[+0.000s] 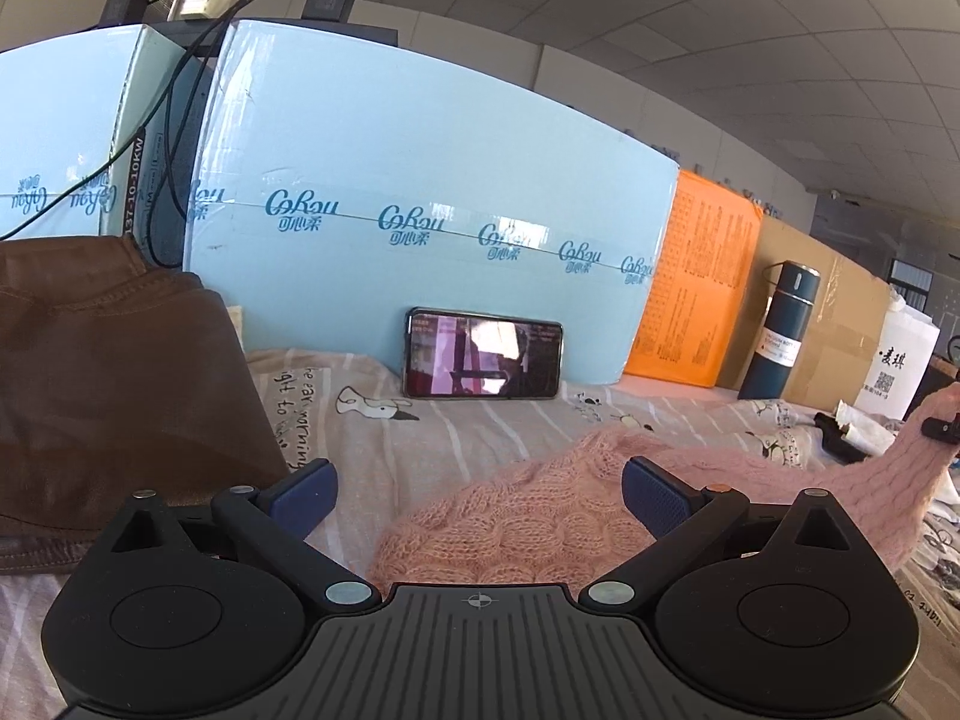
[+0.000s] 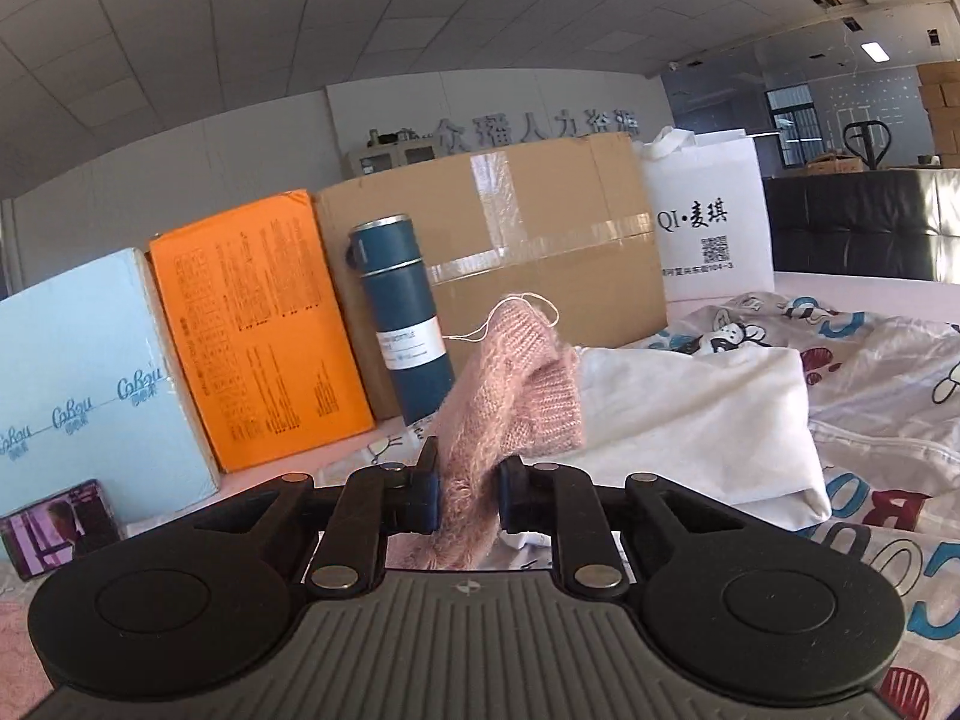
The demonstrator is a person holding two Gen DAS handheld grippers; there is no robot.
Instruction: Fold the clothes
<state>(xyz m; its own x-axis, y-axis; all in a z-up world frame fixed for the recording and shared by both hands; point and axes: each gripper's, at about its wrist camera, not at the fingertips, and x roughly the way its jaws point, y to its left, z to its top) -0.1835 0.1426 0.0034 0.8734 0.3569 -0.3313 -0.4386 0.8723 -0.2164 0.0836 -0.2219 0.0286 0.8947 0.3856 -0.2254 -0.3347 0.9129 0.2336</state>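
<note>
Left gripper (image 1: pixel 480 495) spread wide, its two blue-padded fingers (image 1: pixel 306 495) well apart and grasping nothing, hovering low over the striped cartoon-print bedsheet (image 1: pixel 480 426)

Pink cable-knit sweater (image 1: pixel 528 531) lying on that sheet, its bulk between and just past the open fingers, one part stretched up and off to the right edge of the left wrist view, where a small dark clamp (image 1: pixel 942 429) pinches it

Right gripper (image 2: pixel 468 498) clenched on a fold of the same pink knit (image 2: pixel 510 396), blue pads pressing the fabric from both sides; ribbed edge standing up above the fingers, a loose pale thread (image 2: pixel 528 306) curling off its top

Behind the lifted knit, a white fabric bundle (image 2: pixel 708 414) resting on a crumpled cartoon-print quilt (image 2: pixel 870 372)

To the left of the left gripper, folded brown trousers (image 1: pixel 114 384) stacked on the sheet, seams showing

At the back, a row of things: large pale-blue cardboard box (image 1: pixel 432 204) with printed tape, orange rectangular package (image 1: pixel 690 294) just beside it, plain brown taped carton (image 2: pixel 540 240), white paper bag with black characters and a QR code (image 2: pixel 708 222)

Tall dark-teal insulated bottle (image 2: pixel 408 324) upright before the carton

Black smartphone (image 1: pixel 483 360) propped on its long side against the blue box, screen lit
</note>
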